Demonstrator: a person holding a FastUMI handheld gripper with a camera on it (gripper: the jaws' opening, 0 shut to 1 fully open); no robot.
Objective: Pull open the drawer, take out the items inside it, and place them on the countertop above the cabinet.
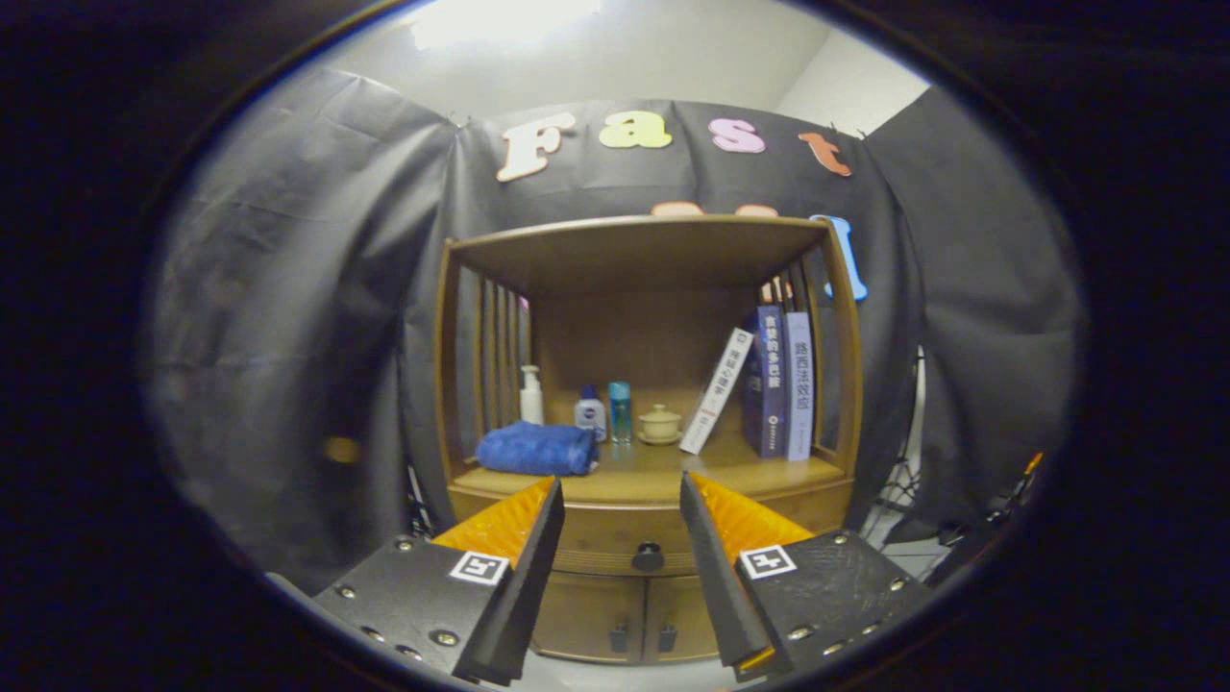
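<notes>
A wooden cabinet (646, 288) stands ahead against the black cloth wall. Its drawer (625, 540) is closed, with a dark round knob (648, 556) seen in the gap between my fingers and some way beyond them. My gripper (621, 492) is open and holds nothing. The countertop (663, 473) above the drawer carries a folded blue towel (535, 449), a white pump bottle (530, 395), a small white and blue bottle (590, 412), a clear blue bottle (620, 410) and a small lidded cup (659, 423). What lies inside the drawer is hidden.
Three books (769, 382) lean at the right of the countertop; the white one is tilted. Two small doors with dark handles (642, 636) sit below the drawer. Slatted side walls (495, 351) and a top board (634, 235) box in the countertop.
</notes>
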